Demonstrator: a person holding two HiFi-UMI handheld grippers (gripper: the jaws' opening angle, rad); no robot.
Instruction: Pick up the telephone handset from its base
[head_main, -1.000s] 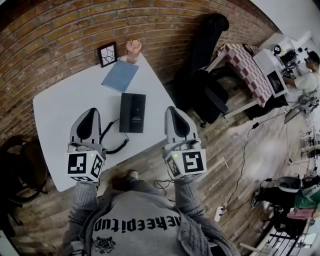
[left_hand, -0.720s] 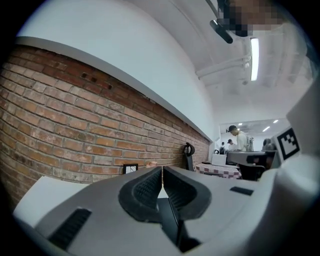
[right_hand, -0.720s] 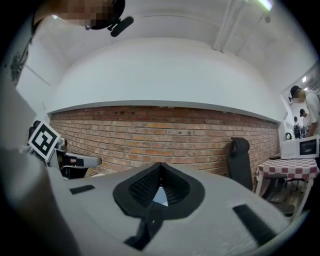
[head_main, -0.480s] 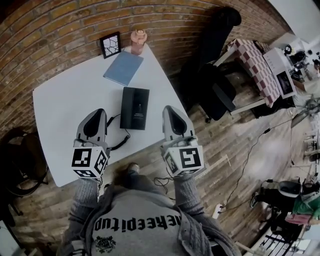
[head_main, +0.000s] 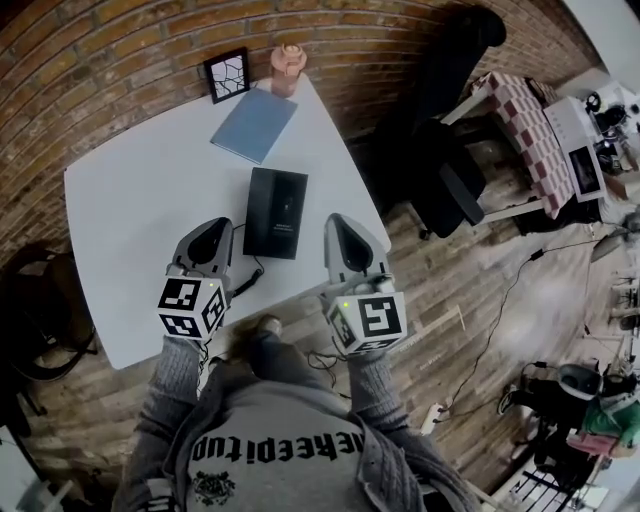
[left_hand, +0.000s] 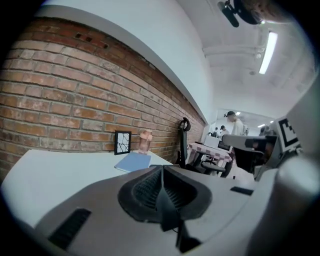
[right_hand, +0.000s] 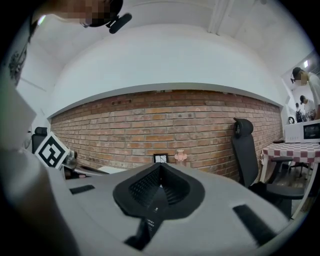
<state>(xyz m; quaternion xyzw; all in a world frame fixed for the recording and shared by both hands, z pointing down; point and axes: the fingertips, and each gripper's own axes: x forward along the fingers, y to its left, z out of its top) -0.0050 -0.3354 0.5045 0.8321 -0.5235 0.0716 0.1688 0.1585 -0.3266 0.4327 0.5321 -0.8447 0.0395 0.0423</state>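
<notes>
Head view: left tool (head_main: 212, 230) and right tool (head_main: 340, 224), both clenched empty, flank the telephone (head_main: 277, 212).

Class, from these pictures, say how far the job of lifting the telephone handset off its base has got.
Done: nothing yet; the telephone sits whole on the table, handset in place. In hand: the left gripper and right gripper, both shut and empty, hover either side of its near end. Left: open one, grasp the handset, lift it.
</notes>
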